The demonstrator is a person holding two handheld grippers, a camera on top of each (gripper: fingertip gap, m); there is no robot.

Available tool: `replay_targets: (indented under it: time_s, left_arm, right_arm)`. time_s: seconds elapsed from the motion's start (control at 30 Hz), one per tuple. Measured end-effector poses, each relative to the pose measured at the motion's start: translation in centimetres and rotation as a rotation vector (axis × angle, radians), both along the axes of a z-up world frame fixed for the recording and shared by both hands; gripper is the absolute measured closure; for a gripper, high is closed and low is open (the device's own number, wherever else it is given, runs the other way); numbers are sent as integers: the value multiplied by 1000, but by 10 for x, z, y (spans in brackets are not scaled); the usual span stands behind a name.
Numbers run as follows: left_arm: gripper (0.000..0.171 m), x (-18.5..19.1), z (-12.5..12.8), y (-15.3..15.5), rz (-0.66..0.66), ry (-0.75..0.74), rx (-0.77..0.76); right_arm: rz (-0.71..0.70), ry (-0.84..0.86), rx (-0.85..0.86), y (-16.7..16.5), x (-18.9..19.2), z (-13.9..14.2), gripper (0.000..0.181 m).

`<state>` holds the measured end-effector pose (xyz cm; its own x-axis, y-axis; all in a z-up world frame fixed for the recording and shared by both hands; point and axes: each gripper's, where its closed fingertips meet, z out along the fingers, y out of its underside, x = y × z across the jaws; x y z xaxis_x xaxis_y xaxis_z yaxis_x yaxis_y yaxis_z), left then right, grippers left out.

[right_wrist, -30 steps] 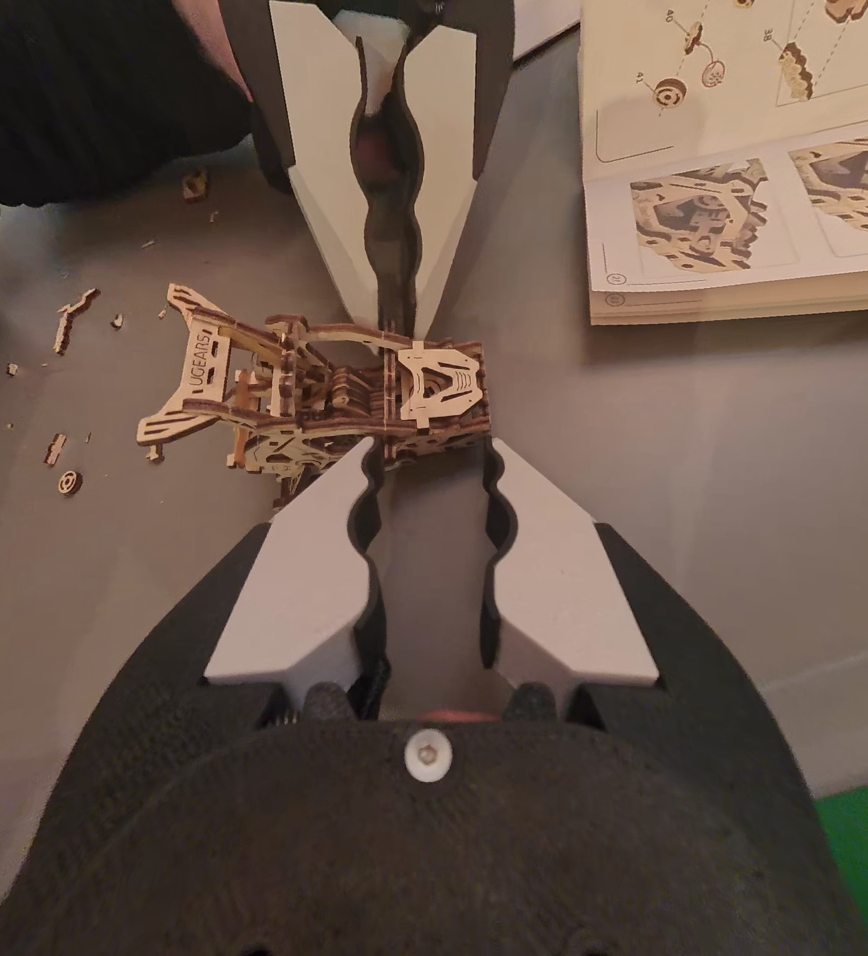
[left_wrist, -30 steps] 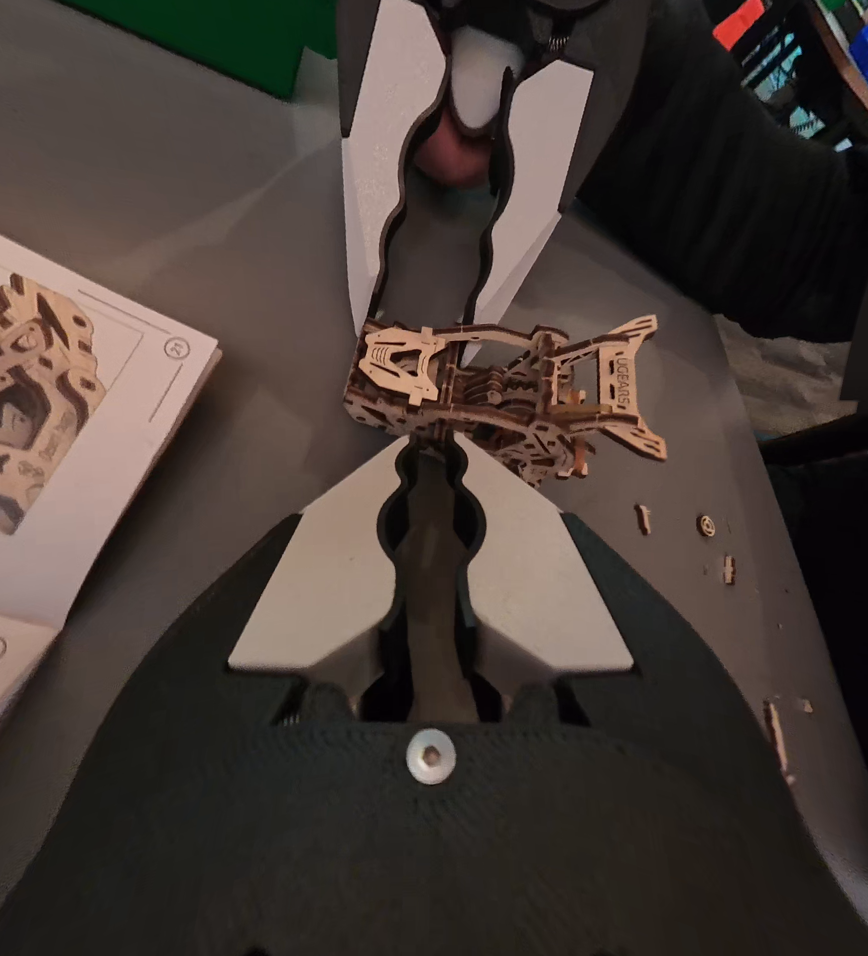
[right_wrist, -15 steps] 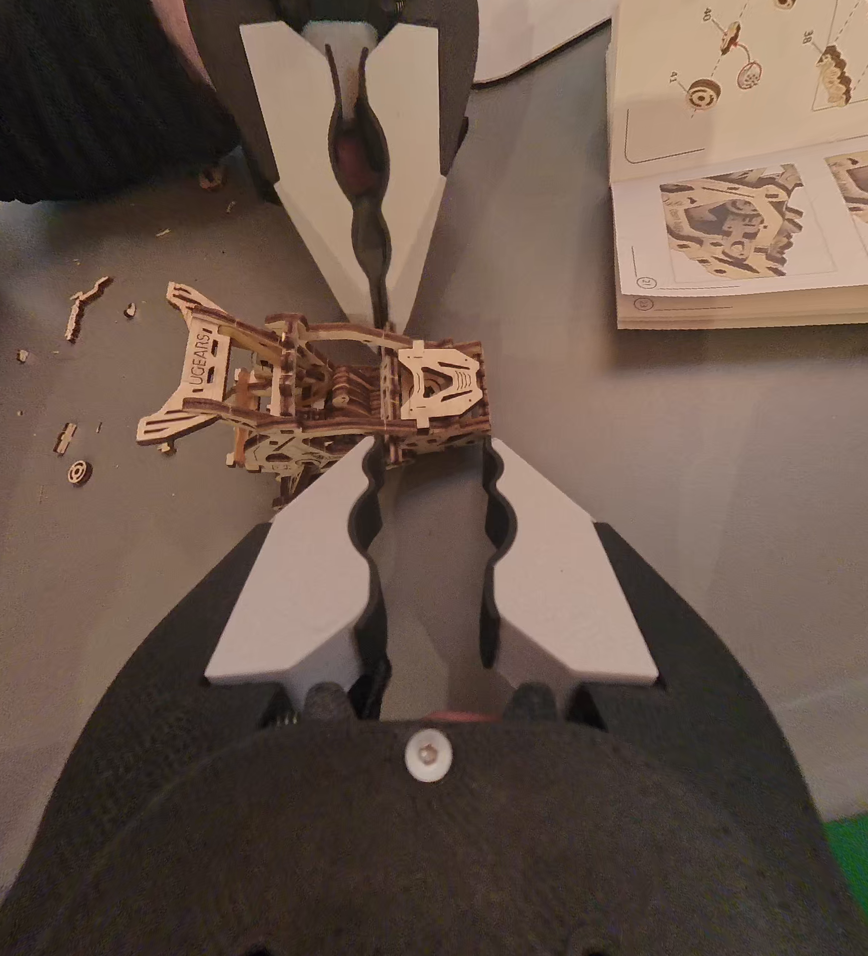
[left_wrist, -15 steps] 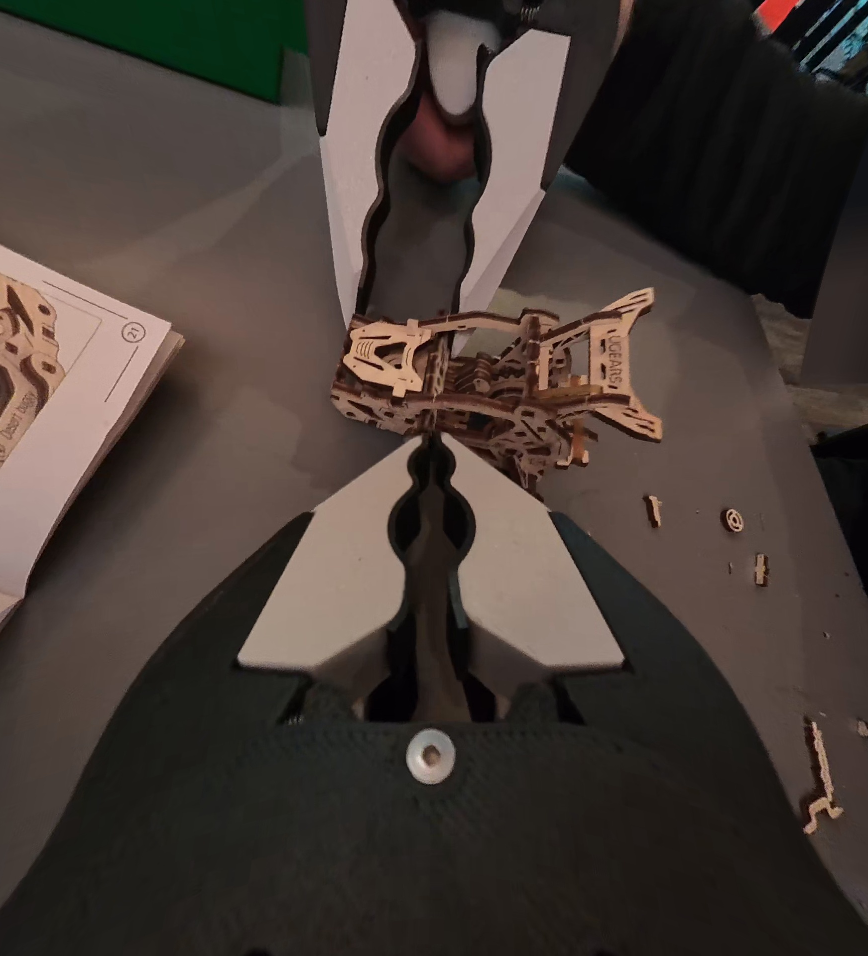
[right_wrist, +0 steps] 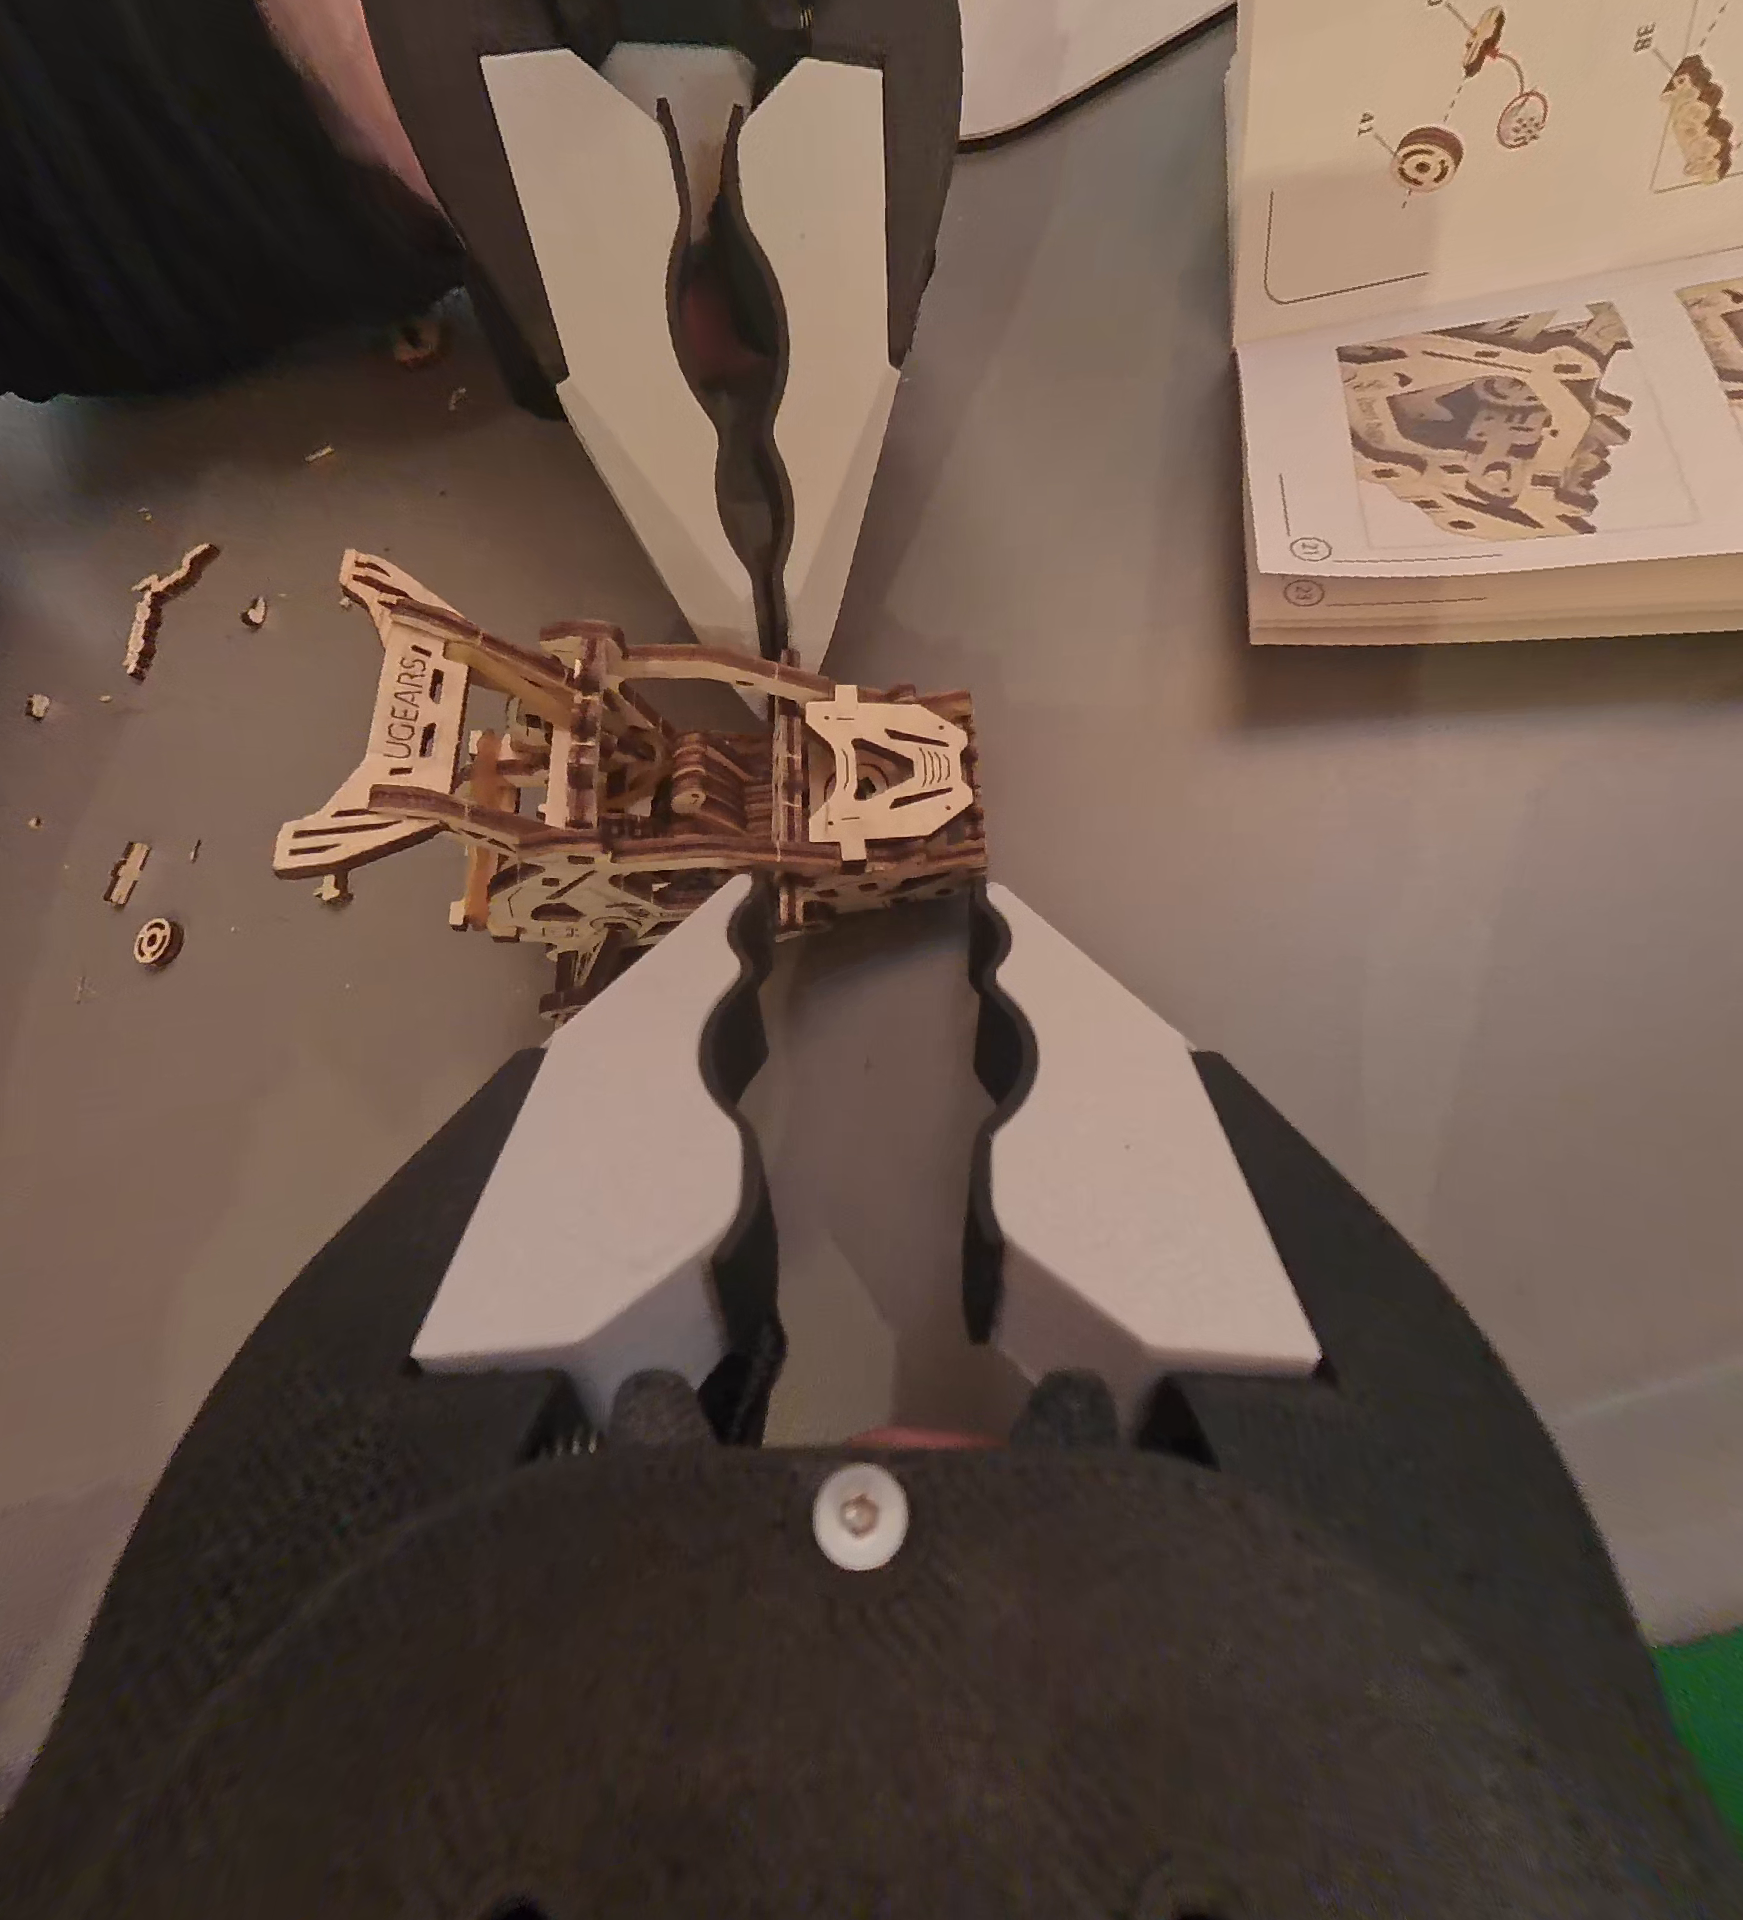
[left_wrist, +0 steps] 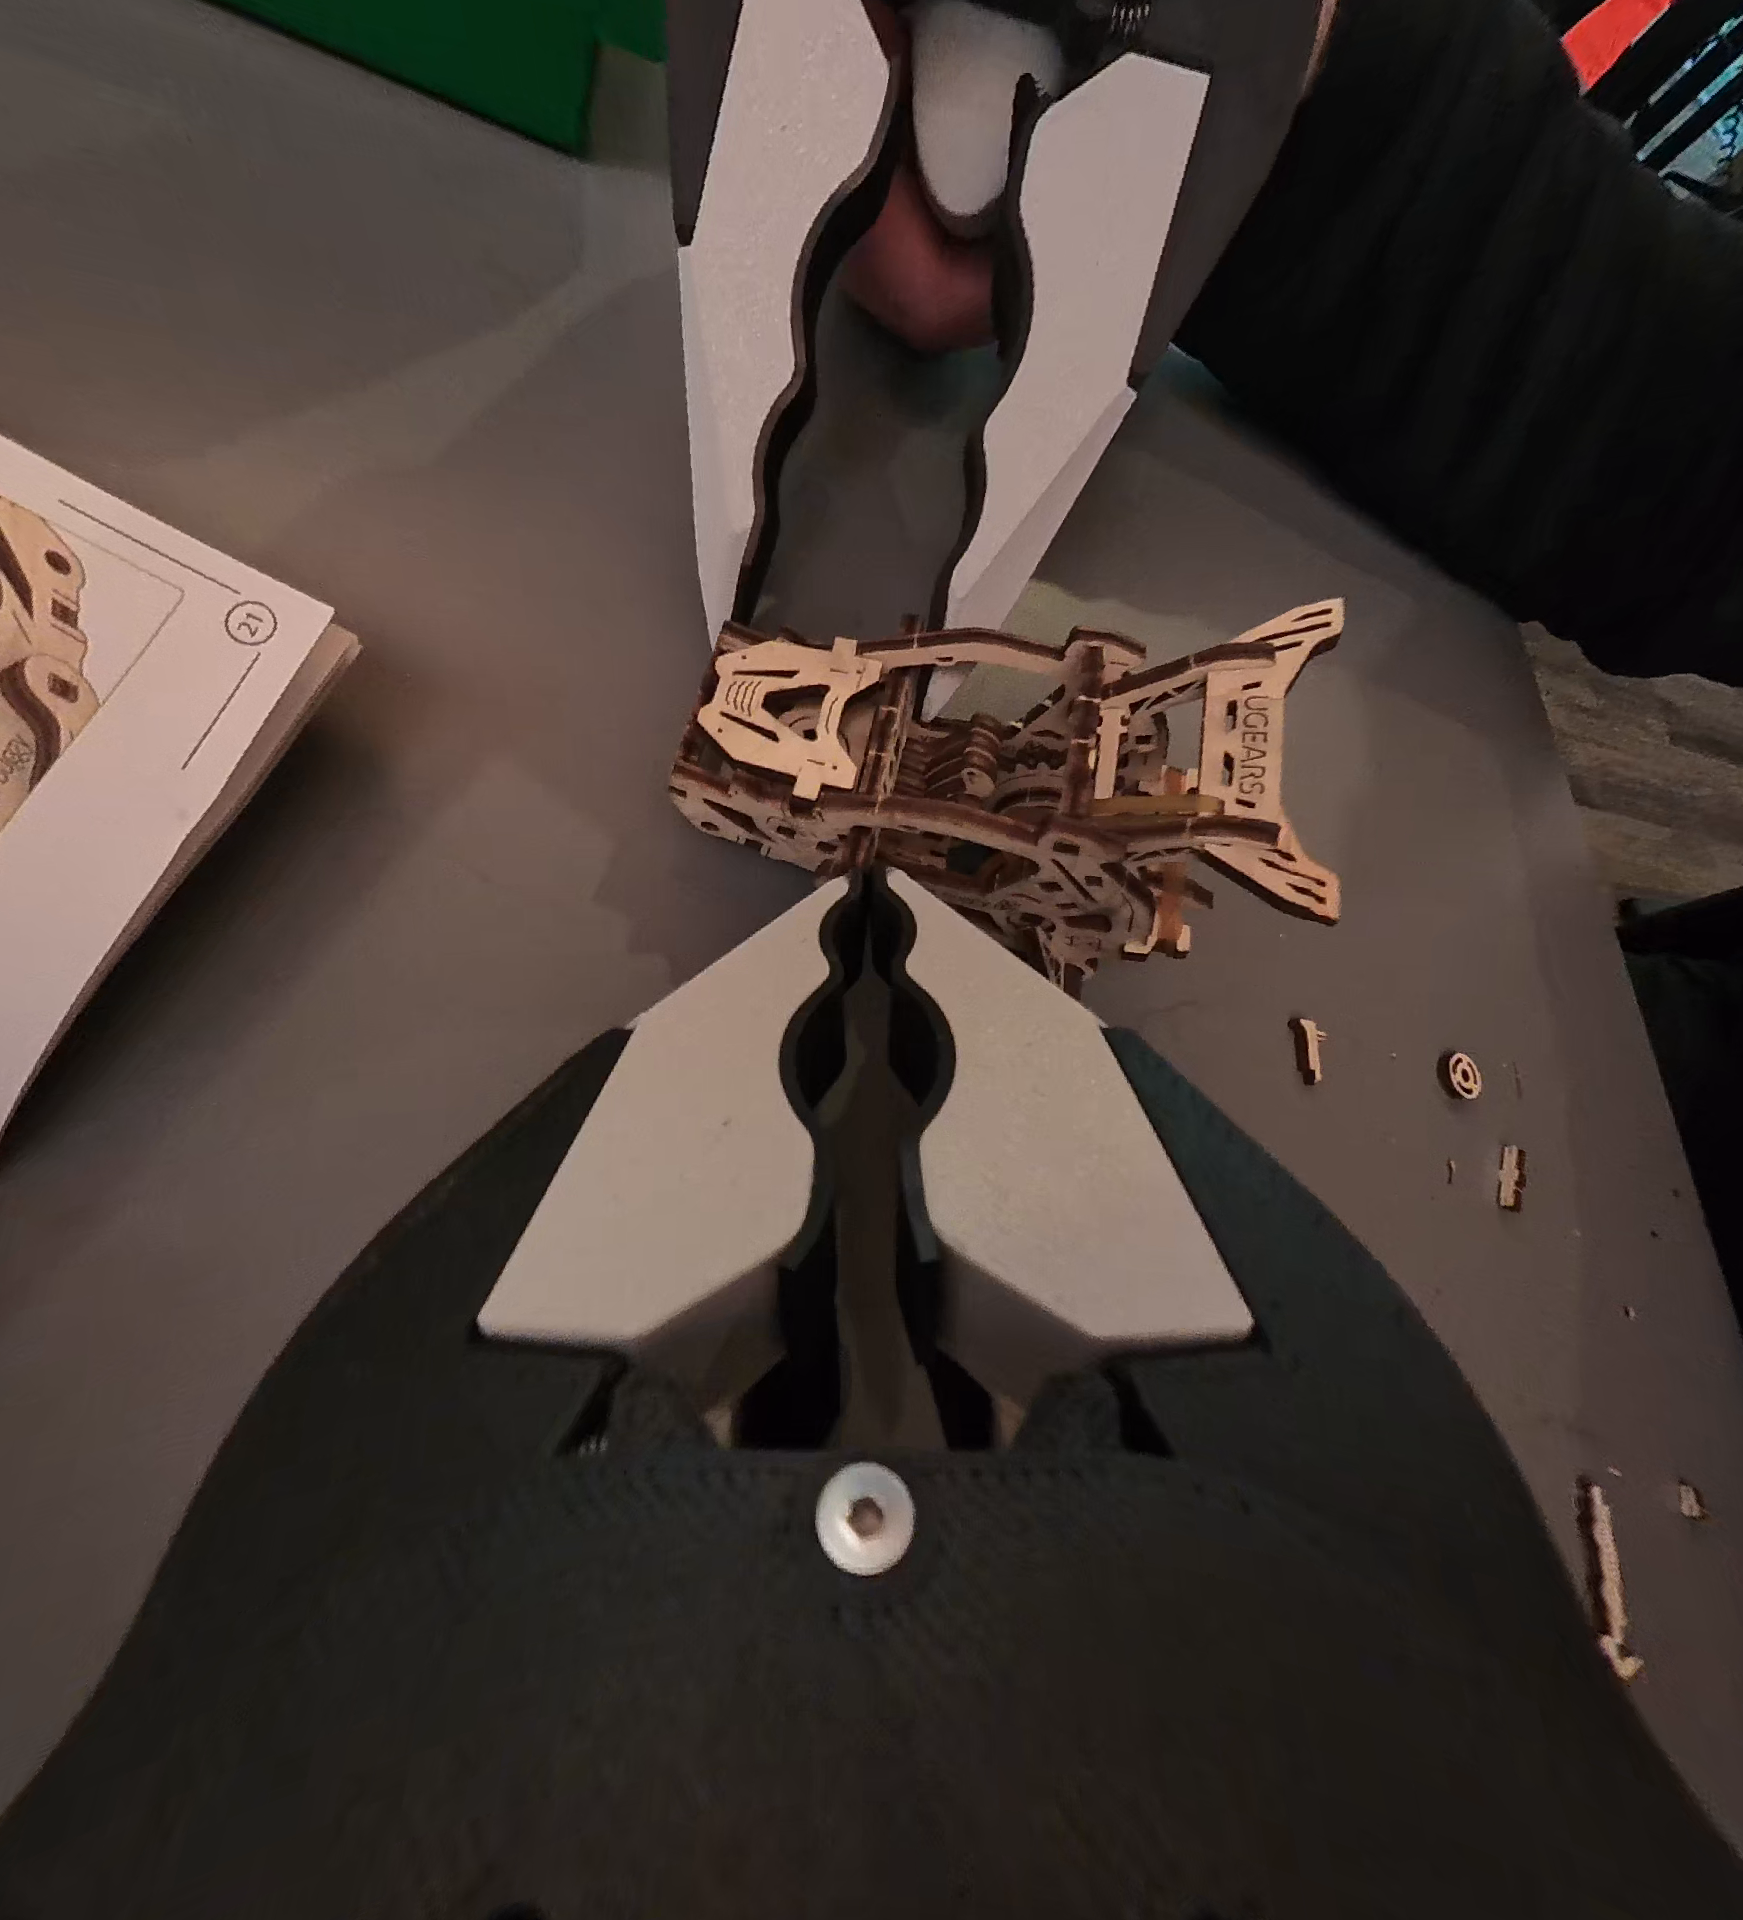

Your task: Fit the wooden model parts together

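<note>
Left wrist view, left to right: an open instruction booklet point(left_wrist: 108, 748) lies on the grey table point(left_wrist: 431, 364); the wooden model chassis point(left_wrist: 992, 769) sits at centre, held between both tools. The left gripper point(left_wrist: 865, 883) has its jaws closed on a thin upright rib of the model's near side. Opposite, the right gripper point(left_wrist: 841, 613) straddles the model's box-shaped end, jaws apart. Loose wooden offcuts point(left_wrist: 1464, 1075) are scattered on the table to the right, apart from the model.
</note>
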<state>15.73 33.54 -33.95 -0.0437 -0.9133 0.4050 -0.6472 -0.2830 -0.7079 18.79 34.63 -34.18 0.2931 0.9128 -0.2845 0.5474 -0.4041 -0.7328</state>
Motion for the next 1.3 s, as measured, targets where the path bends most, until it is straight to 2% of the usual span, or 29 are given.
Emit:
replay_targets:
  time_s: [0.1, 0.17, 0.33, 0.37, 0.47, 0.63, 0.87, 1.0, 1.1, 1.17, 1.3]
  left_arm:
    - [171, 0, 0, 0, 6, 7, -39]
    - [171, 0, 0, 1, 10, 7, -40]
    - [171, 1, -1, 4, 26, 10, -60]
    - [171, 1, -2, 4, 29, 15, -62]
    - [171, 1, -11, 1, 5, 76, -11]
    - [171, 1, -10, 2, 5, 72, -32]
    - [169, 3, -3, 4, 9, 14, 14]
    - [161, 3, -1, 8, 16, -2, 189]
    - [157, 5, -1, 14, 3, 6, 425]
    - [160, 6, -3, 19, -14, 7, 573]
    - [164, 8, -2, 21, -35, 2, 711]
  right_arm:
    - [5, -1, 4, -1, 0, 0, 147]
    - [30, 9, 2, -5, -1, 2, 163]
    - [7, 21, -23, -1, -1, 2, 163]
    - [-3, 23, -33, 0, 0, 2, 161]
    - [-36, 1, -3, 7, 8, 1, 138]
    - [-46, -18, 26, 13, 11, -1, 131]
    - [-9, 4, 52, 9, 8, 3, 160]
    - [3, 13, 56, 7, 6, 4, 172]
    - [2, 14, 56, 7, 6, 4, 173]
    - [-2, 17, 50, 7, 6, 5, 173]
    - [-8, 20, 46, 8, 6, 5, 174]
